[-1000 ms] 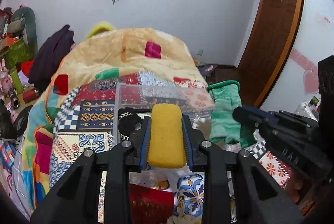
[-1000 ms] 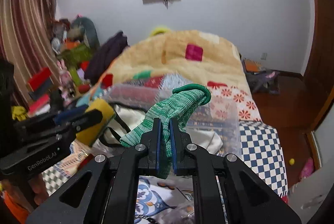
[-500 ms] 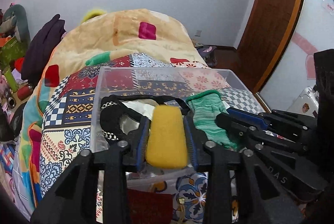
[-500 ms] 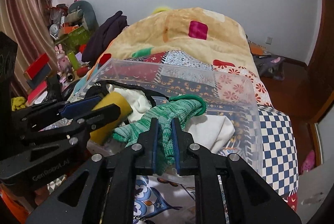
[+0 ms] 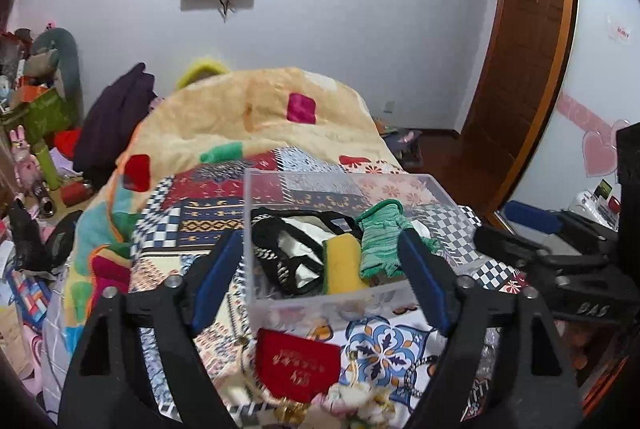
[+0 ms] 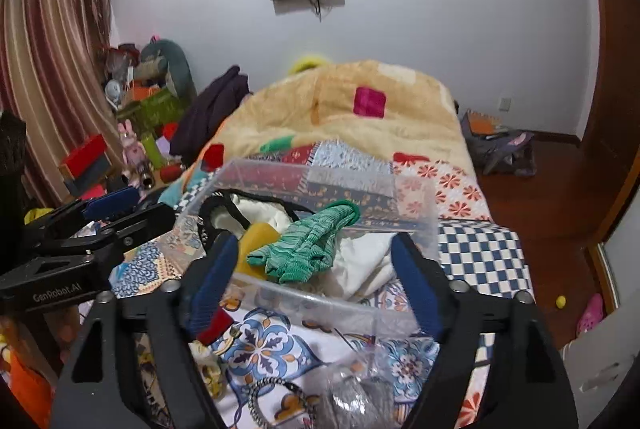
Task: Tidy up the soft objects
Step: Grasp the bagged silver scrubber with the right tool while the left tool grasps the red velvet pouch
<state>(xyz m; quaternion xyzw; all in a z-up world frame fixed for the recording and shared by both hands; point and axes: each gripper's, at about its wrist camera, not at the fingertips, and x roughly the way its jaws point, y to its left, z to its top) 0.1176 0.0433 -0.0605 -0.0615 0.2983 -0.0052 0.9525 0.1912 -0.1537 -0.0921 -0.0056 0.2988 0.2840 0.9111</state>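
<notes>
A clear plastic bin (image 5: 344, 303) (image 6: 320, 309) stands on the patterned bed. Inside lie a yellow sponge (image 5: 345, 264) (image 6: 260, 235), a green knitted glove (image 5: 380, 243) (image 6: 308, 243), white cloth (image 6: 360, 265) and a black-trimmed bag (image 5: 288, 253). My left gripper (image 5: 320, 277) is open and empty, held just in front of the bin. My right gripper (image 6: 316, 283) is open and empty, above the bin's near wall. Each gripper shows at the edge of the other's view.
A red pouch (image 5: 298, 365) lies on the bedspread in front of the bin. A bracelet (image 6: 276, 401) and a grey crumpled item (image 6: 356, 397) lie near the right gripper. Clutter stands on the left (image 6: 140, 109). A wooden door (image 5: 516, 69) is on the right.
Both grippers opened and let go: the yellow sponge and the green glove now lie in the bin. Both grippers have drawn back from the bin.
</notes>
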